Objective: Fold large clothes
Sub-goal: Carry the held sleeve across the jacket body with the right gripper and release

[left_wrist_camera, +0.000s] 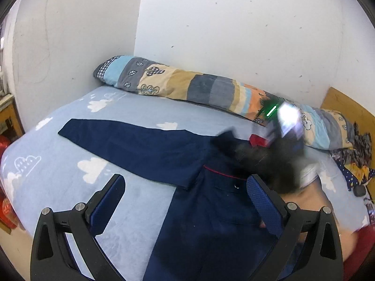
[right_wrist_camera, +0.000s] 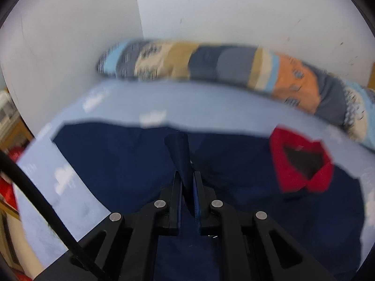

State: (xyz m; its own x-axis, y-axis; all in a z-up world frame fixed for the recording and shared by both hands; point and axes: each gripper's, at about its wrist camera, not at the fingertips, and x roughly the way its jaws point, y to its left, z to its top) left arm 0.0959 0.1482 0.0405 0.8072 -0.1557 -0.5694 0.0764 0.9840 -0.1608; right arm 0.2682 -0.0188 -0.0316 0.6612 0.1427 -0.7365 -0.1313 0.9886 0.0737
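A navy garment (left_wrist_camera: 211,222) with a red collar (right_wrist_camera: 302,161) lies spread on the bed. One sleeve (left_wrist_camera: 131,145) stretches flat to the left. My left gripper (left_wrist_camera: 187,199) hovers open above the garment's chest, nothing between its blue pads. In the right wrist view my right gripper (right_wrist_camera: 187,182) is shut on a pinched fold of navy fabric (right_wrist_camera: 179,149) that sticks up past the fingertips. In the left wrist view the right gripper (left_wrist_camera: 232,142) is a dark blur near the collar, with a green light on its body.
The bed has a light blue sheet with white clouds (left_wrist_camera: 70,187). A long patchwork bolster (left_wrist_camera: 187,86) lies along the white wall. A wooden headboard (left_wrist_camera: 344,103) and crumpled dark cloth (left_wrist_camera: 358,154) sit at the right. A black cable (right_wrist_camera: 35,187) crosses the lower left.
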